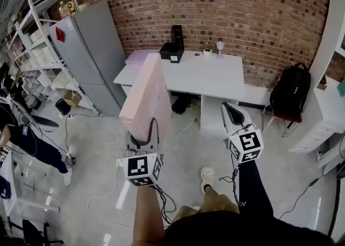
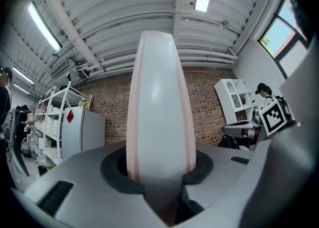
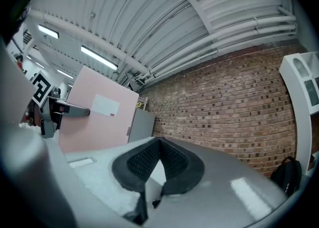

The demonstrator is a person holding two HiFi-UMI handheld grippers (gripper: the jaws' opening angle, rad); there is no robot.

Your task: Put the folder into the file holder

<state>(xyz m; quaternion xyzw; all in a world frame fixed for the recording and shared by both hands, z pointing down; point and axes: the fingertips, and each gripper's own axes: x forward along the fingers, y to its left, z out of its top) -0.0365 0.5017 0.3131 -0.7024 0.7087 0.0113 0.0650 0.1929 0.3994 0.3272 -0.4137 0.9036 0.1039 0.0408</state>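
Between the clenched jaws of the left gripper (image 2: 159, 172) stands the pink folder (image 2: 159, 102), upright; the right gripper (image 3: 158, 144) is closed and empty. Carry it steady (it is tall and may sway) to the file holder (image 1: 176, 40), far ahead of the jaws.

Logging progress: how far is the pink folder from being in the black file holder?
Done: the left gripper has the flat pink folder clamped. In hand: it is over the floor, short of the white table. Left: slot it into the black file holder there.
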